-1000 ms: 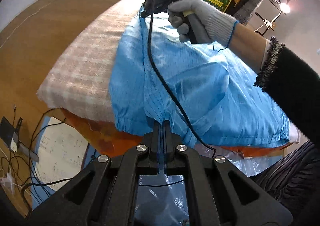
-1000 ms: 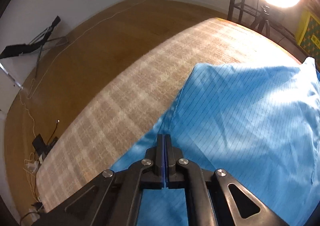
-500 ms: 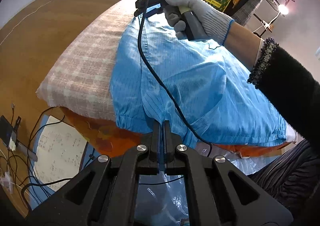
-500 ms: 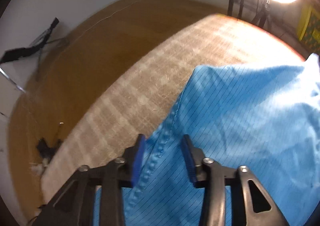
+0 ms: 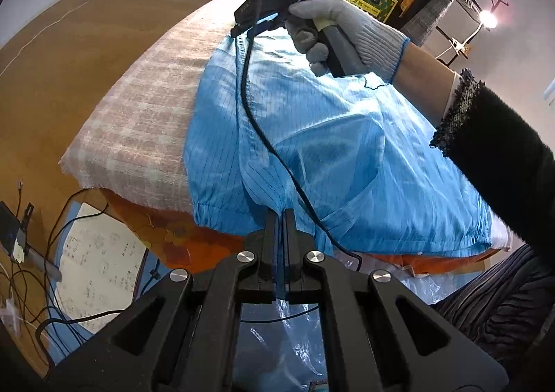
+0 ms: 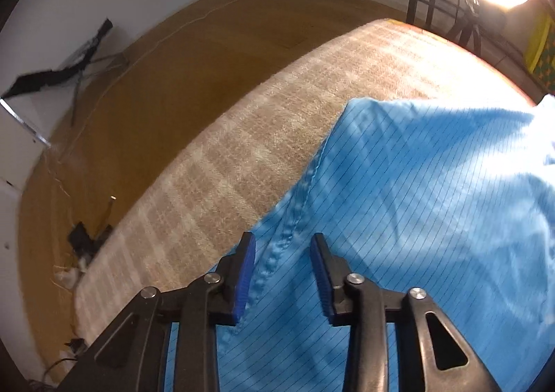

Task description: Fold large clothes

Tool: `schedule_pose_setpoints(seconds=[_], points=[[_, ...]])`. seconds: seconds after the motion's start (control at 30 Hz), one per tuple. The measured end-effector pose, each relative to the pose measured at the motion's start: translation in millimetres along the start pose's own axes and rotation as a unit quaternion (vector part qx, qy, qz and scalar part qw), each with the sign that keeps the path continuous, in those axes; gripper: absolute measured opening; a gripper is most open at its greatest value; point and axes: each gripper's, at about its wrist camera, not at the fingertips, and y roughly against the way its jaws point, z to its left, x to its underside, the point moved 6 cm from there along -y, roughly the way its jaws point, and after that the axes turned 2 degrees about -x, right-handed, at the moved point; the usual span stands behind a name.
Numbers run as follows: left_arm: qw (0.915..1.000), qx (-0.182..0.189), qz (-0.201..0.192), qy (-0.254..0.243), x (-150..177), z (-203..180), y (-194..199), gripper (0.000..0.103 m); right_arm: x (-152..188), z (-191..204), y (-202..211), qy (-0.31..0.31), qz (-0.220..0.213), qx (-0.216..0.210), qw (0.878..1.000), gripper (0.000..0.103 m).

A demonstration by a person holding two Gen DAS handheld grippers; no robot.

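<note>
The blue garment [image 5: 333, 149] lies spread on a checked blanket [image 5: 138, 121], its long axis running from the near hem away toward the far end. The left gripper [image 5: 281, 218] is clamped on the near hem. The right gripper [image 6: 282, 256] has its jaws apart, having just narrowed, straddling the garment's stitched seam [image 6: 295, 218] at the far end without pinching it.

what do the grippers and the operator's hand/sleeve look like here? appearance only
Both grippers are black plastic linkages with silver bolt heads. The right gripper has ribbed blue pads. Seen from the left gripper, the right hand wears a grey knit glove with a blue-edged cuff, and a black cable trails from that unit. The sleeve is fuzzy black with a speckled cuff.
</note>
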Motion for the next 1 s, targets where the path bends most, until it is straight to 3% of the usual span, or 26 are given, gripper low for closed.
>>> schedule_pose_setpoints(seconds=[0.13, 0.33, 0.5, 0.7, 0.8, 0.97, 1.0], points=[[1.0, -0.002, 0.001, 0.001, 0.0, 0.4, -0.1, 0.0, 1.7, -1.1, 2.2, 0.017, -0.01, 0.033, 0.999, 0.0], [0.9995, -0.026, -0.014, -0.006, -3.0, 7.0, 7.1, 0.0, -9.5, -28.5, 19.9, -0.062, -0.056, -0.005, 0.996, 0.0], [0.9983, -0.055, 0.0, 0.019, -1.7, 29.3, -2.4, 0.0, -25.6, -39.4, 31.9, -0.107, -0.092, -0.036, 0.989, 0.0], [0.9963, -0.084, 0.005, 0.021, -1.1, 40.7, -8.8, 0.0, -37.8, -25.4, 12.1, -0.086, -0.106, -0.038, 0.99, 0.0], [0.9963, -0.079, 0.003, 0.034, -2.5, 45.6, -8.9, 0.0, -43.1, -14.9, 5.4, -0.08, -0.11, -0.045, 0.99, 0.0], [0.9967, -0.07, -0.008, 0.039, -10.9, 43.8, -4.3, 0.0, -36.8, -3.5, -12.3, -0.063, -0.087, -0.018, 0.994, 0.0], [0.9967, -0.072, -0.012, 0.036, -12.4, 41.5, -3.4, 0.0, -35.0, -2.3, -12.3, -0.065, -0.086, -0.024, 0.994, 0.005]])
